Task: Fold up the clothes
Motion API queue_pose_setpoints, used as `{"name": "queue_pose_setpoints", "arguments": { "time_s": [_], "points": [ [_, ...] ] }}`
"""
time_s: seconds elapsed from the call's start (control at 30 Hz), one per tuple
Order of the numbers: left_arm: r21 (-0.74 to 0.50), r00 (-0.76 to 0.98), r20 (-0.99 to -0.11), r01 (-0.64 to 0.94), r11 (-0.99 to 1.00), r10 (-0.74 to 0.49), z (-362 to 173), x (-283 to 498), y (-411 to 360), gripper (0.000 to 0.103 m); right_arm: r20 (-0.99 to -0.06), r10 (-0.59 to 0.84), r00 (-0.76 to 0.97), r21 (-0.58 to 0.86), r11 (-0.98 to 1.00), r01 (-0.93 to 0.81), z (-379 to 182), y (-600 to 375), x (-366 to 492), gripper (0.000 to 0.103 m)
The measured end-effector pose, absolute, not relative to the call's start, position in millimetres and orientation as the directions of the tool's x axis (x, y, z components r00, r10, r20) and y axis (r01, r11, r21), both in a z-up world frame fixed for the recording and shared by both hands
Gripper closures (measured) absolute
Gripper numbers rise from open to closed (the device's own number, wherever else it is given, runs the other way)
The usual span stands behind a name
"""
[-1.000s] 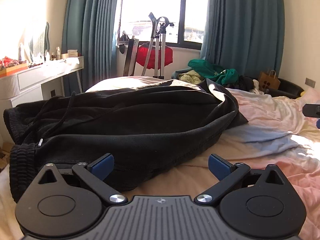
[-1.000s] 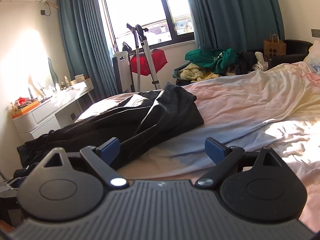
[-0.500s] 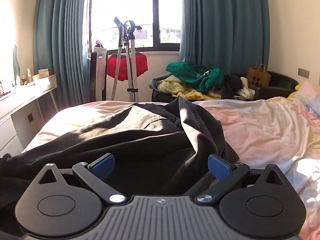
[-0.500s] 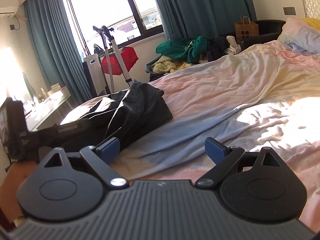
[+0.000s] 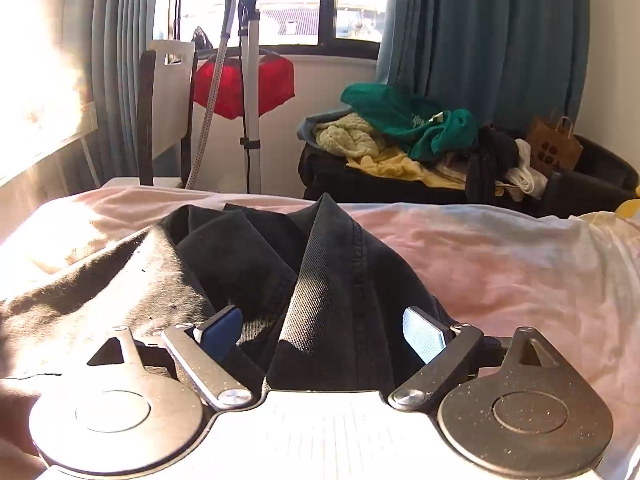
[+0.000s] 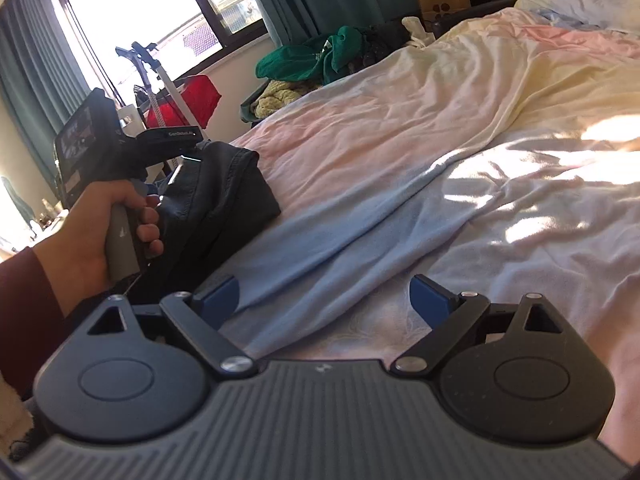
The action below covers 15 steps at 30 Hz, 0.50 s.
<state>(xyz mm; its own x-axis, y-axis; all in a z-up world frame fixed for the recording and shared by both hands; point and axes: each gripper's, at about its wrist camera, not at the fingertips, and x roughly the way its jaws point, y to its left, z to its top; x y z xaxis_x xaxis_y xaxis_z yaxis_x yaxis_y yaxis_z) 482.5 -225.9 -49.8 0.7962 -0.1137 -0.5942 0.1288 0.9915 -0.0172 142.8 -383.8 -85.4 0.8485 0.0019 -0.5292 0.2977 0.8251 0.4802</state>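
Sun poured through the window (image 5: 288, 0) at twelve o'clock, flanked by teal curtains (image 5: 484, 32). A white chair (image 5: 168, 92) stood at eleven o'clock; a dark armchair (image 5: 592, 184) sat at two o'clock behind the bed (image 5: 500, 264).

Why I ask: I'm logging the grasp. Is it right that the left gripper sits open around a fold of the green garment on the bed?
Not quite: the garment is black, not green. The left wrist view shows the left gripper open, jaws just closing, around a raised fold of the black garment on the bed. The green clothes lie on a pile beyond the bed.
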Motion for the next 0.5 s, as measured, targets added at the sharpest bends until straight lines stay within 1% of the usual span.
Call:
{"name": "queue_pose_setpoints", "arguments": {
  "time_s": [0.03,0.07,0.1,0.13,0.17,0.2,0.23,0.4,0.5],
  "points": [
    [-0.025,0.783,-0.610,0.130,0.991,-0.118,-54.2,489.4,-229.9,0.023,-0.524,0.025,0.852,0.510,0.809,0.290,-89.4,-386.7,144.3,0.010],
    [-0.029,0.772,-0.623,0.135,0.990,-0.124,-58.2,495.1,-234.2,0.024,-0.517,0.046,0.855,0.539,0.793,0.283,-93.0,-389.0,145.6,0.010],
    [-0.018,0.772,-0.622,0.155,0.988,-0.132,-60.5,495.9,-239.3,0.029,-0.510,0.058,0.858,0.553,0.786,0.276,-95.2,-390.1,146.6,0.010],
    [-0.006,0.771,-0.622,0.174,0.985,-0.140,-62.8,496.7,-244.5,0.047,-0.505,0.056,0.861,0.550,0.790,0.270,-95.8,-389.6,147.3,0.010],
    [0.009,0.771,-0.620,0.194,0.981,-0.147,-64.7,496.4,-249.9,0.060,-0.505,0.048,0.862,0.540,0.796,0.273,-96.0,-388.8,147.9,0.010],
    [0.034,0.774,-0.615,0.216,0.976,-0.149,-64.7,491.6,-255.7,0.086,-0.510,0.038,0.859,0.530,0.801,0.279,-96.0,-388.2,148.5,0.010],
    [0.045,0.777,-0.608,0.237,0.971,-0.161,-62.1,486.2,-258.7,0.098,-0.514,0.031,0.857,0.528,0.800,0.287,-96.4,-388.7,148.7,0.010],
    [0.107,0.838,-0.482,0.345,0.933,-0.255,-20.5,430.0,-266.3,0.099,-0.520,-0.023,0.854,0.514,0.790,0.334,-92.9,-395.4,142.6,0.010],
    [0.130,0.851,-0.434,0.384,0.914,-0.296,12.6,386.7,-253.3,0.099,-0.512,-0.045,0.858,0.505,0.792,0.343,-87.3,-397.4,135.6,0.010]
  ]
}}
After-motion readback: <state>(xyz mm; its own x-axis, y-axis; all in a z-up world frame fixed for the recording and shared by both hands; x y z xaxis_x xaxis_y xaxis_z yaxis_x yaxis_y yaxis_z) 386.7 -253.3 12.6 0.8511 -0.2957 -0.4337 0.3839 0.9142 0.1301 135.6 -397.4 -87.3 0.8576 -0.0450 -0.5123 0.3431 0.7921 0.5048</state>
